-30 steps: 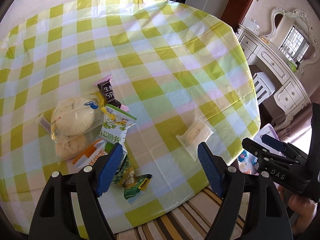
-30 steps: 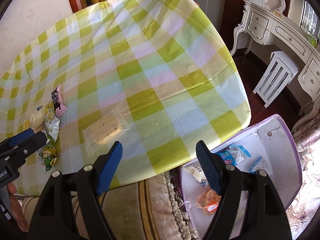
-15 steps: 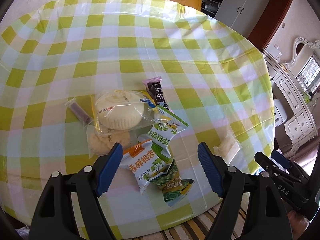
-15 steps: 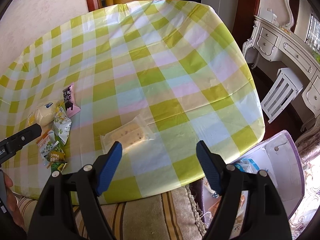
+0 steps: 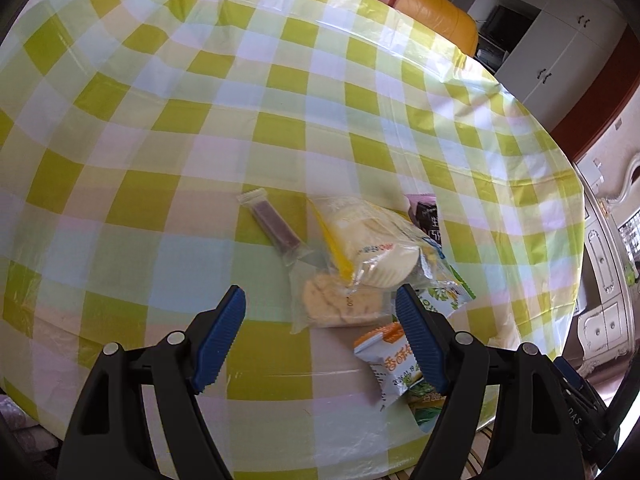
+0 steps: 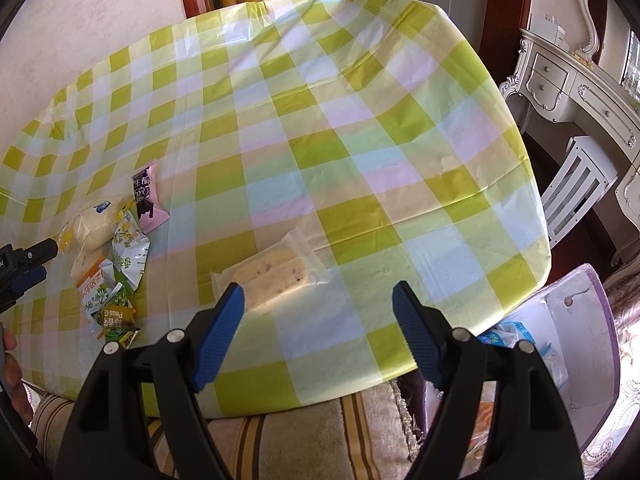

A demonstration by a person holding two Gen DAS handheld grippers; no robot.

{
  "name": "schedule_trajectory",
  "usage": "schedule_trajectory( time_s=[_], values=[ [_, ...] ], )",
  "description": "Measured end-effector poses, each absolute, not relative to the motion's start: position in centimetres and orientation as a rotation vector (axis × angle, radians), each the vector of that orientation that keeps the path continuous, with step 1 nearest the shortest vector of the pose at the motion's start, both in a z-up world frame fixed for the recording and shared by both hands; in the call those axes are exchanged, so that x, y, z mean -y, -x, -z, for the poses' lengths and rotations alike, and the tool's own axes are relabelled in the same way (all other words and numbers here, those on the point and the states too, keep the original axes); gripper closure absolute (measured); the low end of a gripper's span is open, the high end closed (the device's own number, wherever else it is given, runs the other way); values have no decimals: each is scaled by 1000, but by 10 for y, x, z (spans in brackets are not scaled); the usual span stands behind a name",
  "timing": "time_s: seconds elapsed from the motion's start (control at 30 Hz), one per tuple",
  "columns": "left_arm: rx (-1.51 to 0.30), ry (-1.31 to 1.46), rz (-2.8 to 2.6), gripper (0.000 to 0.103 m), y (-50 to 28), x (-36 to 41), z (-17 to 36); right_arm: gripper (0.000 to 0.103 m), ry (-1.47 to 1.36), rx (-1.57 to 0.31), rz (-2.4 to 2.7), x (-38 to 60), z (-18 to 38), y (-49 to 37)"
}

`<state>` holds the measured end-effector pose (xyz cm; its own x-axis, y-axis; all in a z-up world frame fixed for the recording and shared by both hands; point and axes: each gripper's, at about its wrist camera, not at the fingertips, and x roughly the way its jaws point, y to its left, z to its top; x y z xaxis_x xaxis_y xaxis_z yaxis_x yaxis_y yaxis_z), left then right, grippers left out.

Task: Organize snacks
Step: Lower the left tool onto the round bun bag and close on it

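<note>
Left gripper (image 5: 320, 336) hangs over the checked tablecloth (image 5: 200, 128), jaws spread wide and gripping nothing, the clear-wrapped cookie pack (image 5: 340, 300) just ahead between its fingertips. Beside it, a slim purple bar (image 5: 276, 224) runs diagonally, far-left to near-right. Right gripper (image 6: 318, 334), equally released, faces a wrapped nut bar (image 6: 274, 278), long axis slanting near-left to far-right. A purple bin (image 6: 576, 320) sits off the table's right edge.

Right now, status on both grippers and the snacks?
Left gripper open, over snack pile. Right gripper open, empty, near wrapped cake slice. Storage bin beside table, nothing blocking.
</note>
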<state>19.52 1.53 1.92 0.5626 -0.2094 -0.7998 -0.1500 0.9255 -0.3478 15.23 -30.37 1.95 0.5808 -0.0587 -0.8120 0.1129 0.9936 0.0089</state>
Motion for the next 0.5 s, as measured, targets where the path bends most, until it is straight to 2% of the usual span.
schedule_trajectory(
  time_s=[0.23,0.5],
  values=[
    [-967,506,-65,28,-194,-56,-7,27,-5,-1014,41,285,-5,-167],
    [-948,617,-101,28,-190,-81,1,27,-63,-1073,16,286,9,-180]
  ],
)
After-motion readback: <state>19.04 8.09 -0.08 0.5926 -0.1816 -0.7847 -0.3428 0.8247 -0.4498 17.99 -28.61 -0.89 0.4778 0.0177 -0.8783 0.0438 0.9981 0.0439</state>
